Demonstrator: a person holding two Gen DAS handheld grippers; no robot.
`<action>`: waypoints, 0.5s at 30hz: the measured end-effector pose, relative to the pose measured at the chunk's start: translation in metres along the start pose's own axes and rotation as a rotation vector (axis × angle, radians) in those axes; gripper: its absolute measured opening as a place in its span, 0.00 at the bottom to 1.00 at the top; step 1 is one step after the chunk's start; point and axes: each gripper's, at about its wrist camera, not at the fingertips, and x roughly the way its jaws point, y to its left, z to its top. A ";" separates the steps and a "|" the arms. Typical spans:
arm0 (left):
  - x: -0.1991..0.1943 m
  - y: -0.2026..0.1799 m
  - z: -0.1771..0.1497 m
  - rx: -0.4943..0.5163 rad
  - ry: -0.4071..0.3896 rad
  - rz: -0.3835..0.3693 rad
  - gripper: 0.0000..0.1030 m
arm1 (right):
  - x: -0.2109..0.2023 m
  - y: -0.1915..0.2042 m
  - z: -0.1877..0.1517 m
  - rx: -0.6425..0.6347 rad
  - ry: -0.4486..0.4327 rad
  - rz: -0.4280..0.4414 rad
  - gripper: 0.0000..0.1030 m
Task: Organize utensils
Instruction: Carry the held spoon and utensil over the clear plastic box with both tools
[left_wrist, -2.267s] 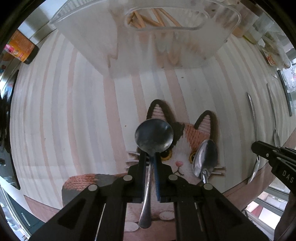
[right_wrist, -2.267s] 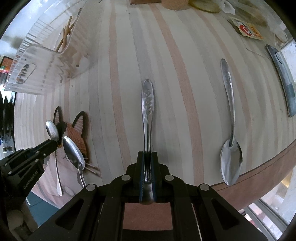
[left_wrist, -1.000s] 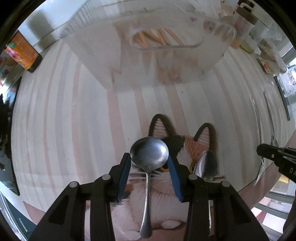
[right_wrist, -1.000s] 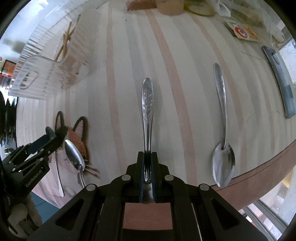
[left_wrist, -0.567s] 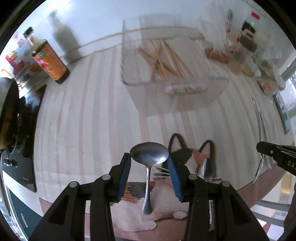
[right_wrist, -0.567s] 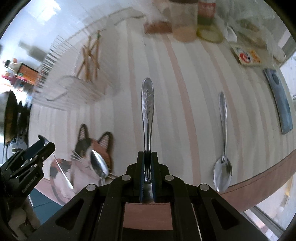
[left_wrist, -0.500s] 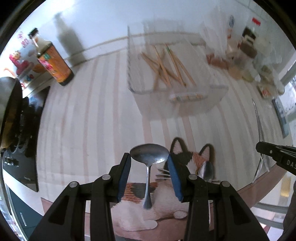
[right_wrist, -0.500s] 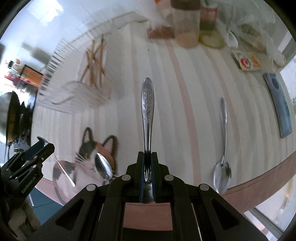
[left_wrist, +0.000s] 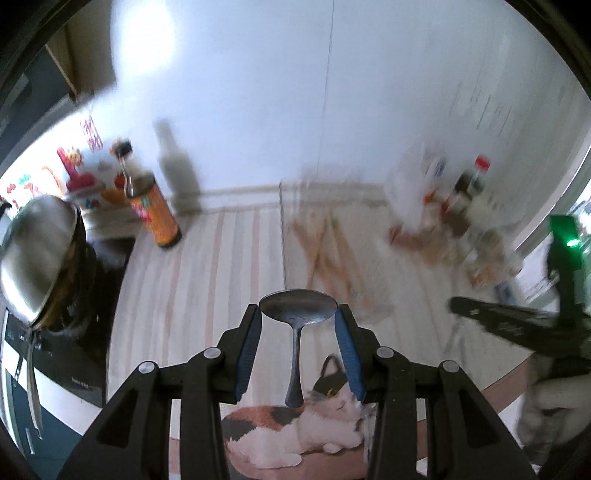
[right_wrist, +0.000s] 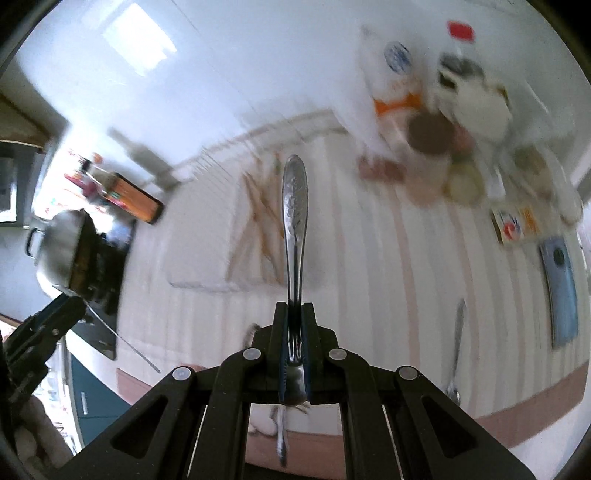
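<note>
Both grippers are rising clear of the striped table (left_wrist: 192, 280): the left gripper (left_wrist: 298, 325) is clasping a round spoon (left_wrist: 297, 314) by its bowl, the right gripper (right_wrist: 295, 354) is clenching a utensil handle (right_wrist: 294, 206). Both pieces are now heading, seemingly, for the clear bin (right_wrist: 236, 236) beyond; another spoon (right_wrist: 456, 354) is waiting on the table.

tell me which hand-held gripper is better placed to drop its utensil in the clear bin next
Right, probably. The utensil in the right hand-held gripper already points over the clear bin. The left hand-held gripper holds its spoon short of the bin.

Left gripper (left_wrist: 298, 318): blue pads clamped on the bowl of a round spoon (left_wrist: 297, 325), handle hanging down. Below: cat mat (left_wrist: 295, 428) on striped tabletop (left_wrist: 207, 280). Beyond, blurred: clear tray (left_wrist: 332, 254) holding chopsticks (left_wrist: 325, 251), orange bottle (left_wrist: 155, 210).
</note>
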 end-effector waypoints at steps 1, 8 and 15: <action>-0.007 -0.001 0.008 -0.008 -0.014 -0.012 0.36 | -0.002 0.004 0.007 -0.007 -0.007 0.012 0.06; -0.021 -0.013 0.061 -0.043 -0.075 -0.050 0.36 | 0.008 0.026 0.062 -0.032 -0.028 0.033 0.06; 0.042 -0.013 0.103 -0.095 0.024 -0.079 0.36 | 0.059 0.021 0.095 -0.007 0.045 0.010 0.06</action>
